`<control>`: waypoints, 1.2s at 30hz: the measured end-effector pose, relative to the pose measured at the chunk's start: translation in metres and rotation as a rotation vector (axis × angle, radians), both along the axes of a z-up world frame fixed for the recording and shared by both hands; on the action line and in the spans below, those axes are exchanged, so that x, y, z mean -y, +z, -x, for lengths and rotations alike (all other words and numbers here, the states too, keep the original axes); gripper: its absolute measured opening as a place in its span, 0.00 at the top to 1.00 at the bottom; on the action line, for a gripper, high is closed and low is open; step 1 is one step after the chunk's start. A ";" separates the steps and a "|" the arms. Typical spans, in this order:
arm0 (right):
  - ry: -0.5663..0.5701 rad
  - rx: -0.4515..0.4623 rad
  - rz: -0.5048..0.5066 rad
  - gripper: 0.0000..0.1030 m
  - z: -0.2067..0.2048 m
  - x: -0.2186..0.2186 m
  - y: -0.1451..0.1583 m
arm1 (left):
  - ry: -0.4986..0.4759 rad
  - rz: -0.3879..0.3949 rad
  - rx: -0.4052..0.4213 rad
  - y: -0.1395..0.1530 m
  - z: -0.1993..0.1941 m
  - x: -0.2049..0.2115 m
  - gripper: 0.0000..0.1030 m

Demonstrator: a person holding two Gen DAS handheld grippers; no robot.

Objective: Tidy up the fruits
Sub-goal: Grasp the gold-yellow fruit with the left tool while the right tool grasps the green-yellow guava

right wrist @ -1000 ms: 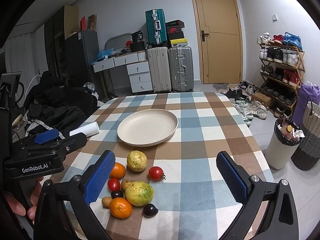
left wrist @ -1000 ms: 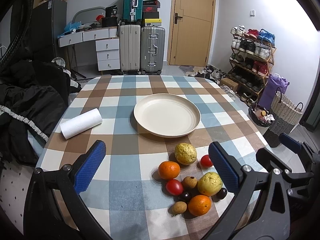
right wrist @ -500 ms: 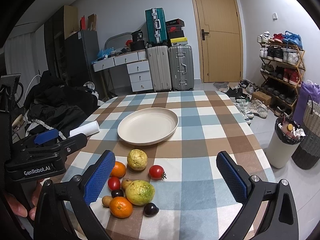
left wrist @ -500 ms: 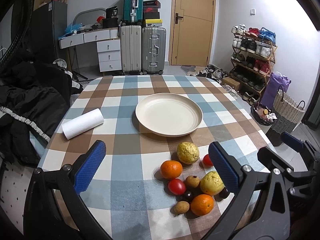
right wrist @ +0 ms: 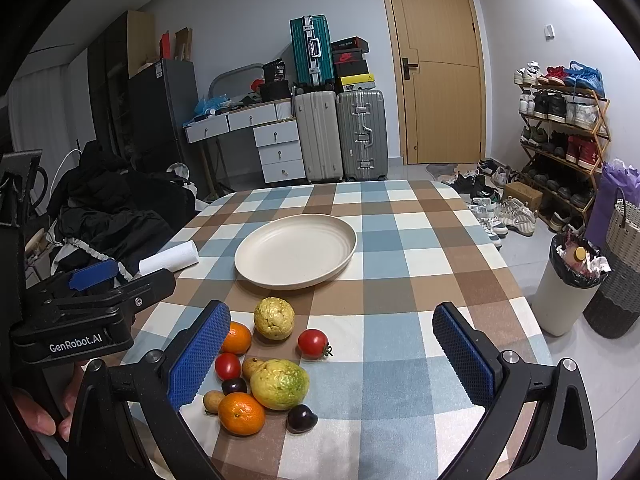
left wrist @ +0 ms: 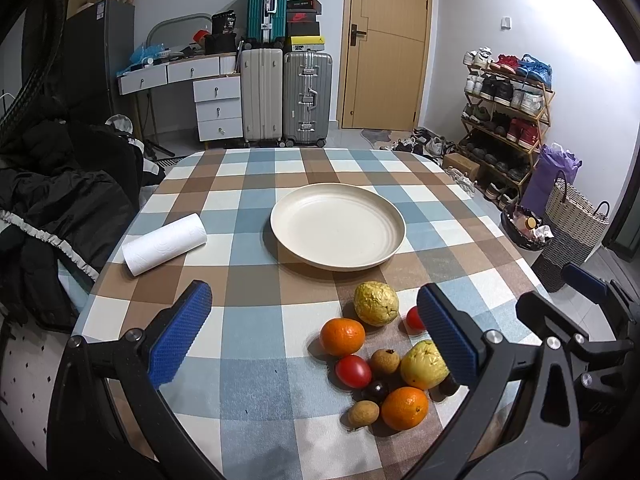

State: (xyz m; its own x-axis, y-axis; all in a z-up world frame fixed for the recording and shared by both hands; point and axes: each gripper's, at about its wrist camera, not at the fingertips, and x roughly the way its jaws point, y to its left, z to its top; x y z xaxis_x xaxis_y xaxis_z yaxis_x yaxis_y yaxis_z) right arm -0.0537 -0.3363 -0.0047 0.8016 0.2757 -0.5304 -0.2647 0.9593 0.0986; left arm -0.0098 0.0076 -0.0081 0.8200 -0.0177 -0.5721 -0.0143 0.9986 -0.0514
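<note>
Grippers: my left gripper [left wrist: 316, 330] and right gripper [right wrist: 332, 350] both released, empty.
Risk: fruit cluster [right wrist: 264, 364] packed tight at plate's [right wrist: 256, 276] 6 o'clock; fingers may nudge neighbours rolling.

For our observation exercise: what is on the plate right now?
Nothing: the plate shows bare inside in both views. The fruits all lie on the table before it. What lies under the plate is hidden.
</note>
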 end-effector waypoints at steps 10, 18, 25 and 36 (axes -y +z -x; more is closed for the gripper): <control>0.002 0.000 0.001 0.00 0.000 0.000 -0.001 | 0.000 0.002 -0.003 0.000 -0.001 0.000 0.00; 0.019 -0.006 -0.001 0.00 -0.001 0.000 -0.005 | -0.007 0.015 -0.013 -0.012 0.001 0.005 0.00; 0.081 -0.027 -0.013 0.00 -0.001 -0.003 -0.007 | -0.001 0.045 -0.036 -0.022 0.004 0.005 0.00; 0.169 -0.093 -0.015 0.00 0.002 -0.015 -0.036 | 0.020 0.078 -0.080 -0.027 -0.012 -0.011 0.00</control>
